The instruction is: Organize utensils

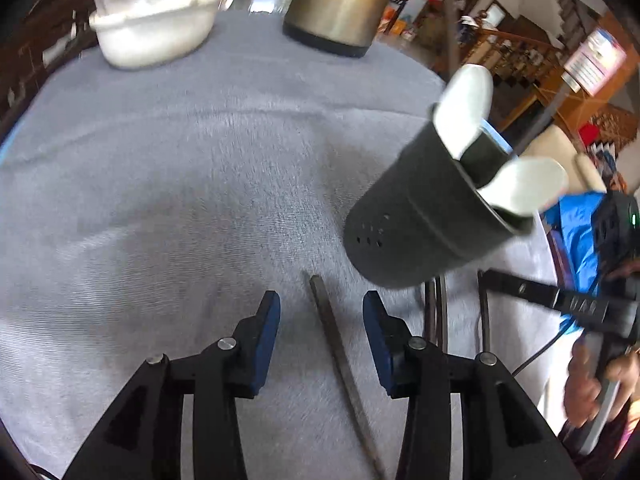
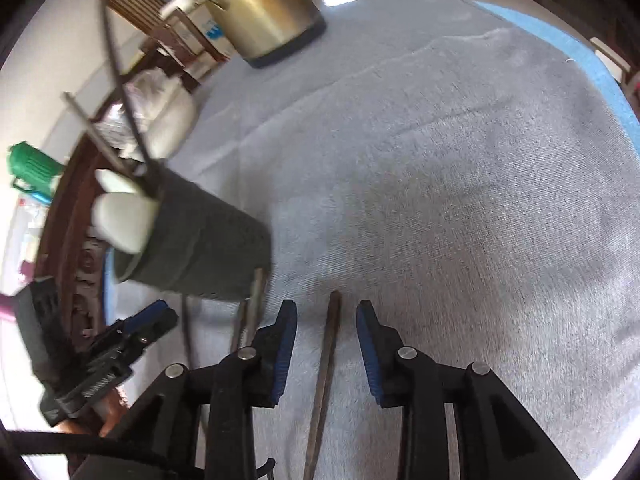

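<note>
A black utensil holder (image 1: pixel 424 216) stands on the grey tablecloth with white spoon handles (image 1: pixel 466 108) sticking out of it; it also shows in the right wrist view (image 2: pixel 204 244). A thin dark chopstick (image 1: pixel 340 364) lies on the cloth between the open fingers of my left gripper (image 1: pixel 322 312). In the right wrist view a dark chopstick (image 2: pixel 326 376) lies between the open fingers of my right gripper (image 2: pixel 326 320). More dark sticks (image 2: pixel 252 308) lie beside the holder's base. Neither gripper holds anything.
A gold electric kettle (image 1: pixel 340 0) and a white bowl (image 1: pixel 156 28) with a plastic bag stand at the table's far side. The kettle also shows in the right wrist view (image 2: pixel 264 8). The other gripper (image 2: pixel 116 348) is at left, by the table edge.
</note>
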A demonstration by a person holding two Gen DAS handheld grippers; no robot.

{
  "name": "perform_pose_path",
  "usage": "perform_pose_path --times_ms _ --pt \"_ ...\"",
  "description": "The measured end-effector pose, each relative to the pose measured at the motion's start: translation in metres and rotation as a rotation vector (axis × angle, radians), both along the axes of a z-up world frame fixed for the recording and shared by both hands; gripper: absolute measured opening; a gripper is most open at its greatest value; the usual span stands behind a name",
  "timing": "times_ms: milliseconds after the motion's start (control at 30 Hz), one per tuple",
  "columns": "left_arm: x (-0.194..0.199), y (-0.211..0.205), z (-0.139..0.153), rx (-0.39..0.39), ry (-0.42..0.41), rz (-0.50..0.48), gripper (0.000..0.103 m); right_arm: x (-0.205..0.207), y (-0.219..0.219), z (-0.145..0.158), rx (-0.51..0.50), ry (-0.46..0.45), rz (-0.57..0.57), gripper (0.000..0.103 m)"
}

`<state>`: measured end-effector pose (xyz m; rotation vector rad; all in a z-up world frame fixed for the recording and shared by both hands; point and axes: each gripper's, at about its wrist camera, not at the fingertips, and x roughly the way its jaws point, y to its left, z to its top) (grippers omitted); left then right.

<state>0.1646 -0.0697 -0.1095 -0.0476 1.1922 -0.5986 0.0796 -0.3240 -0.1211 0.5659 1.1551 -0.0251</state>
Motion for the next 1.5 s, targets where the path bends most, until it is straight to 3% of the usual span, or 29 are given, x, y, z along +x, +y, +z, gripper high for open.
perform_pose_path --times_ms 200,300,367,600,1067,1267,1500 --pt "0.013 -0.013 -0.007 0.037 0.03 0.02 0.039 0.008 0.015 -0.005 -0.098 0.034 0.007 0.022" --pt "0.016 -0.029 -0.01 0.092 0.015 0.004 0.028 0.015 0.03 -0.007 -0.168 0.036 0.029 0.011" --pt "0.016 -0.038 -0.013 0.095 0.024 -0.007 0.013 0.016 0.036 -0.006 -0.192 0.025 0.04 0.009" --pt "-0.002 -0.045 -0.008 0.089 -0.019 -0.002 0.01 -0.003 0.03 0.005 -0.141 -0.074 0.04 0.006" --pt "-0.06 -0.008 0.105 -0.033 -0.288 -0.01 0.006 -0.062 0.019 0.096 -0.123 -0.388 0.029 0.006" --pt "-0.086 0.003 0.149 -0.079 -0.393 -0.012 0.006 -0.088 0.02 0.143 -0.112 -0.577 0.012 0.006" --pt "-0.097 0.009 0.181 -0.122 -0.486 0.008 0.006 -0.108 0.027 0.18 -0.113 -0.75 -0.021 0.006"
